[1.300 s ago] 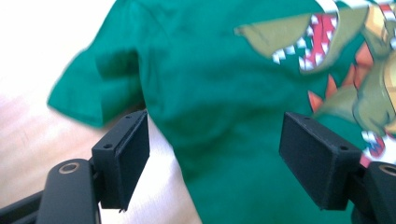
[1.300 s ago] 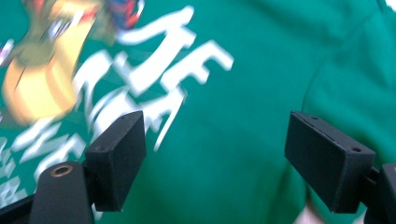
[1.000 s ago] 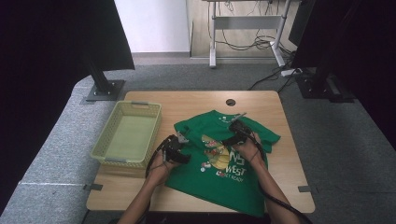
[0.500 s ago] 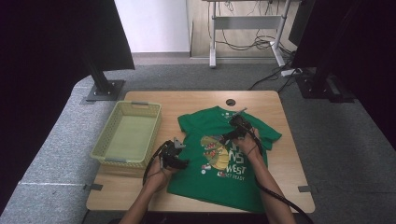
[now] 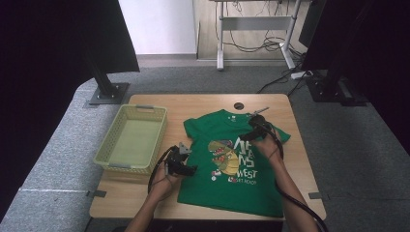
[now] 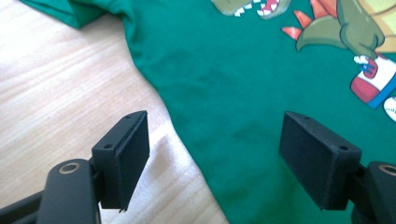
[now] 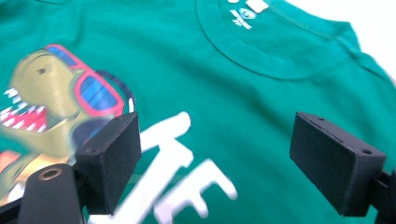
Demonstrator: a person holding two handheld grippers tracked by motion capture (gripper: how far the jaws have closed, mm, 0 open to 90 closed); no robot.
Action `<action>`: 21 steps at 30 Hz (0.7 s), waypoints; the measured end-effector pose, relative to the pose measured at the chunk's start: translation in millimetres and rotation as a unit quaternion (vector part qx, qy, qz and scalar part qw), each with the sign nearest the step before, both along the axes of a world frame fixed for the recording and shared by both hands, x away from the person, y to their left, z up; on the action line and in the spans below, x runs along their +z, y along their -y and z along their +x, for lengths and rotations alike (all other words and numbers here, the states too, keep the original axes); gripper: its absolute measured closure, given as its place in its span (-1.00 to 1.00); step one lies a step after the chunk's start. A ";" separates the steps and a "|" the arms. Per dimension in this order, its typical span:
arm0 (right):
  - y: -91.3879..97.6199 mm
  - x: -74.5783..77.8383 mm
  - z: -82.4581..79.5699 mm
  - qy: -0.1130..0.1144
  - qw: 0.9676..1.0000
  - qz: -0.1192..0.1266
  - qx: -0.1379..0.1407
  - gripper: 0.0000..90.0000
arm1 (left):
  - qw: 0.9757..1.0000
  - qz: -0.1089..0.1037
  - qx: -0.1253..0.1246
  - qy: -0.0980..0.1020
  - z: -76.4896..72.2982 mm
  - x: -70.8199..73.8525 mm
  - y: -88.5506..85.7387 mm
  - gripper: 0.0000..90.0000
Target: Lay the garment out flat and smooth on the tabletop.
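Two forearms come in from the near edge of the desk (image 5: 121, 203), each hand carrying one tool, so there are two tools in all. The left tool (image 5: 186, 162) sits at the left side hem of the one green T-shirt (image 5: 232, 188), and in the left gripper view its two black pads (image 6: 122, 157) stand wide apart, one over bare wood and the other over green cloth, with the shirt's edge running between them and nothing pinched; these jaws have just been opening a little further. The T-shirt lies flat, front up, on the right half of the desk, its bottom hem close to the near edge and its collar toward the far side, with a single printed dinosaur in sunglasses (image 7: 51, 100) and white lettering on the chest. The right tool (image 5: 254, 128) hovers over the upper chest near the collar (image 7: 280, 51); in the right gripper view its pads (image 7: 112, 161) are likewise well apart above the cloth and grip nothing. To the left of the shirt stands one pale yellow-green basket (image 5: 116, 140) with latticed walls, its near left corner close to the desk's left edge. A strip of bare wood lies between basket and shirt, and more open wood runs along the far edge, where one round dark cable hole (image 5: 238, 106) sits. Grey carpet surrounds the desk.
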State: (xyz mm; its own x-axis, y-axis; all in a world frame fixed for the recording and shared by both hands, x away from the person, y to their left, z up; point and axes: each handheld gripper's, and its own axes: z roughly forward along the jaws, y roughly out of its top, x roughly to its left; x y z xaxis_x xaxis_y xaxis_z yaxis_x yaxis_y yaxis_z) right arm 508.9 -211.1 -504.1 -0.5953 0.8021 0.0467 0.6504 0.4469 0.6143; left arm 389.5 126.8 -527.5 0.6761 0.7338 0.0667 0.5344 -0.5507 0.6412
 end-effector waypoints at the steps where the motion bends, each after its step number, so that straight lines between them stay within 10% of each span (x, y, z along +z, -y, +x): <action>1: 0.0 0.0 0.0 0.000 1.000 0.000 0.000 -0.64 | 1.000 0.000 0.000 0.000 0.0 0.0 0.0 -0.47; 8: 38.4 14.6 -33.5 -0.001 1.000 0.004 -0.005 -0.61 | 1.000 0.012 0.000 0.001 2.1 -5.9 -0.8 -0.46; 11: 61.7 -9.8 -55.9 -0.037 0.999 -0.011 -0.013 -0.62 | 1.000 0.002 0.006 0.000 -0.4 -12.0 -1.5 -0.45; 21: 73.0 -34.6 -39.6 -0.019 0.998 -0.041 -0.033 -0.62 | 1.000 -0.004 -0.004 -0.007 -10.6 -12.5 4.4 -0.44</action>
